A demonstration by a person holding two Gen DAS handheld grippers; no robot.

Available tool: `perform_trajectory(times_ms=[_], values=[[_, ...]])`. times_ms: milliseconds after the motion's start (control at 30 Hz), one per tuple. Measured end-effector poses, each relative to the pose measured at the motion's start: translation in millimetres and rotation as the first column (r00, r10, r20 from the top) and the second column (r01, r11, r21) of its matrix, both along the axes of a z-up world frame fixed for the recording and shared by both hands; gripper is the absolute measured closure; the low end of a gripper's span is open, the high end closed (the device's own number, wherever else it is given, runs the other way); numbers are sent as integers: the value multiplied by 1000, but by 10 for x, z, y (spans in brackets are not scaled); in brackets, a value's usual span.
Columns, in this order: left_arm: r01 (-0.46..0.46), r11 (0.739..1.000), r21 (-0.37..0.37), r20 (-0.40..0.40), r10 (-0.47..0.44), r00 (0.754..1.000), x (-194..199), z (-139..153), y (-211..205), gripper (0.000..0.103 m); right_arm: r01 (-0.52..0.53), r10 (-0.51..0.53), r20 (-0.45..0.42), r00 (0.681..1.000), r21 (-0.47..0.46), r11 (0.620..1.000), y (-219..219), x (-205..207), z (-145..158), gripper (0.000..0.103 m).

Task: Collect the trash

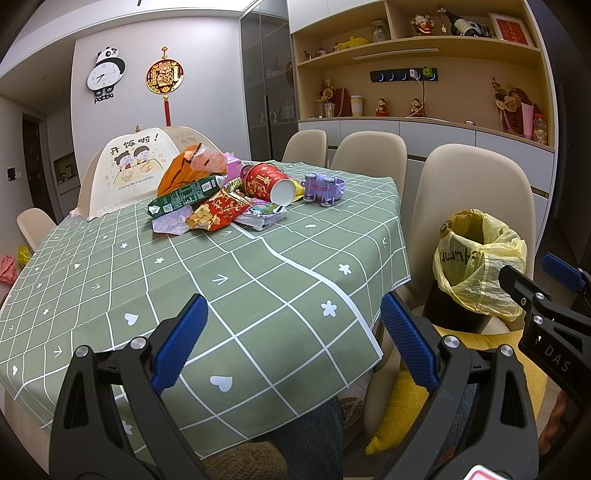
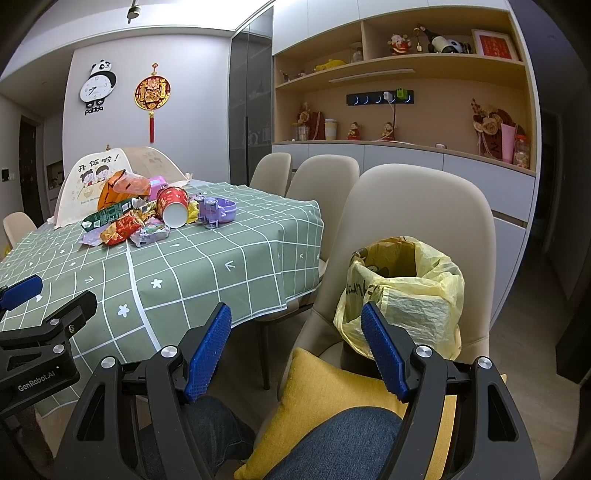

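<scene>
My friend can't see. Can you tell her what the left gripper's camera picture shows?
A pile of snack wrappers and a tipped red paper cup lies far across a green checked table. The open, empty left gripper is near; a yellow-bagged bin stands on a chair to the right.

Both views are evenly and moderately lit by soft indoor ceiling light, brightest on the worktop (image 1: pixel 258 258) and the open shelves (image 1: pixel 417 74), with a ceiling lamp (image 2: pixel 133 10) visible at the top of the right view. Shadows are faint and no glare shows. Fisheye distortion bends straight lines toward dark vignetted corners, while focus stays sharp throughout.
</scene>
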State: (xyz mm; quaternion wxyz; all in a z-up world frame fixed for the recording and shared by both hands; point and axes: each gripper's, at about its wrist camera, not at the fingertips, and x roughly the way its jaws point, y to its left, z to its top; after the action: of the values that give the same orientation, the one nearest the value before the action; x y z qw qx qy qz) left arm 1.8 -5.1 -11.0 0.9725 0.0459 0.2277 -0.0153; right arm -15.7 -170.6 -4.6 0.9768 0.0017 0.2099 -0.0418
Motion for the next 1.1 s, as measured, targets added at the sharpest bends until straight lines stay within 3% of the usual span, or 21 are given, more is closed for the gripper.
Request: perform_trajectory(times_ms=[767, 933, 1100], values=[[18, 1000, -10, -19, -19, 1000, 48, 13, -1, 13, 2, -2, -8, 1000, 9, 1000, 1, 29, -10, 34], [36, 999, -13, -18, -36, 999, 301, 145, 169, 13, -4, 4, 0, 1000, -12, 1000, 46, 181, 53, 34], [8, 1000, -2, -31, -8, 999, 793, 312, 627, 13, -45, 43, -28, 999, -48, 998, 168, 500, 99, 34]])
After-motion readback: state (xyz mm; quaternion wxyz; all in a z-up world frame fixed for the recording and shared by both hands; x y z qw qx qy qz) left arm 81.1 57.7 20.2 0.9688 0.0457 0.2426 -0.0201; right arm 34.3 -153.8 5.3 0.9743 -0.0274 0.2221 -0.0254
